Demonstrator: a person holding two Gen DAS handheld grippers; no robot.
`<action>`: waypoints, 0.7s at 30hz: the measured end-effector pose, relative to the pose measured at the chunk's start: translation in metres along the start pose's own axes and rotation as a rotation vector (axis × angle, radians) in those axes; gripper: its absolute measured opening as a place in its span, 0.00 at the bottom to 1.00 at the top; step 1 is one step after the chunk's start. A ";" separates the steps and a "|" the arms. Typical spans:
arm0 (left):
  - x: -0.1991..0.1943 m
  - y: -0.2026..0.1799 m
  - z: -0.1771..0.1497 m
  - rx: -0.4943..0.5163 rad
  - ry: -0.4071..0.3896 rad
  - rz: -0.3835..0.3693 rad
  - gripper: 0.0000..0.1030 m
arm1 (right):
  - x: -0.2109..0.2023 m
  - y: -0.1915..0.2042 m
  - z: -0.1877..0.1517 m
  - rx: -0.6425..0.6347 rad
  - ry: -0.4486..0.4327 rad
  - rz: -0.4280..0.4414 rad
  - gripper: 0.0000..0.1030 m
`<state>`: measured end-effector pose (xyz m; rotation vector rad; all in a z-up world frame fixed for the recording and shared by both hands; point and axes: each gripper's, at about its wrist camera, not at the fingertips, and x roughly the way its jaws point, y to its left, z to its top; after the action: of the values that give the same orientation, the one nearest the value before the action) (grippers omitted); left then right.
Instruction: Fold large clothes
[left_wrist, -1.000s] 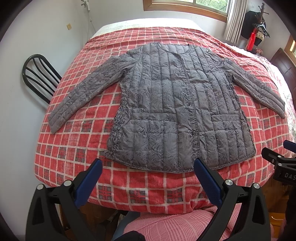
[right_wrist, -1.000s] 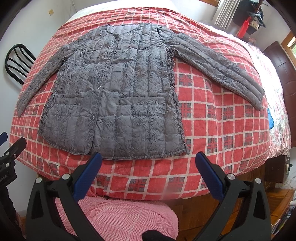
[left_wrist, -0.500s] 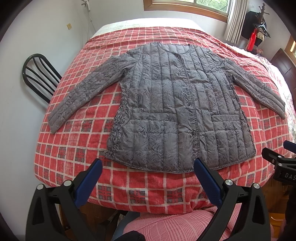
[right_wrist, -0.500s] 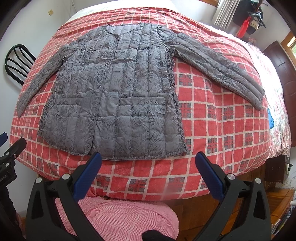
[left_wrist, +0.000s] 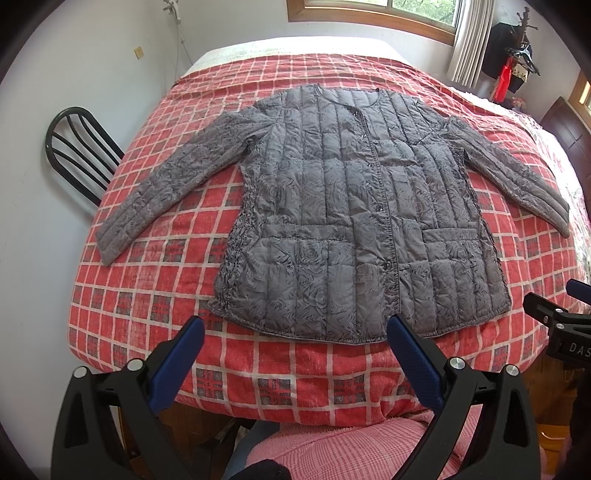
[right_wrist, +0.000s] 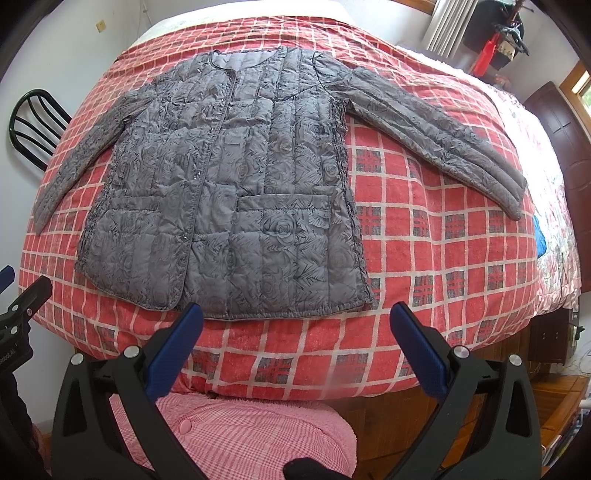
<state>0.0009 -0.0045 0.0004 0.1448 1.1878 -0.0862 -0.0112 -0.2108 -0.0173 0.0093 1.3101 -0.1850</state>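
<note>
Both grippers spread wide, nothing grabbed yet

Left gripper (left_wrist: 295, 328) and right gripper (right_wrist: 297, 314) hover empty at frame bottom; the quilted jacket (left_wrist: 354, 229) lies flat mid-frame on the checked bedspread (left_wrist: 147, 295). Looks light, puffy, slippery; hem corners or the upper-right sleeve (right_wrist: 443, 136) seem the best grab spots.

Grey quilted rose-print jacket (left_wrist: 354, 229), buttoned, flat face-up on the bed, both sleeves spread outward

Bed (left_wrist: 258, 369), red plaid cover; grey quilted jacket (left_wrist: 354, 236) flat on it, buttoned, 2 sleeves spread outward.
</note>
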 end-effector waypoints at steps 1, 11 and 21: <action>0.000 0.000 0.000 0.000 0.000 0.000 0.96 | 0.000 0.000 0.000 0.000 0.000 -0.001 0.97; 0.001 0.002 0.004 0.004 0.003 -0.001 0.96 | 0.003 -0.002 0.005 0.007 0.001 -0.004 0.97; 0.034 -0.008 0.038 0.041 -0.018 -0.031 0.96 | 0.030 -0.056 0.024 0.159 -0.101 0.089 0.97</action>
<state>0.0472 -0.0181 -0.0177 0.1613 1.1713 -0.1392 0.0115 -0.2722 -0.0347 0.1910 1.1888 -0.2106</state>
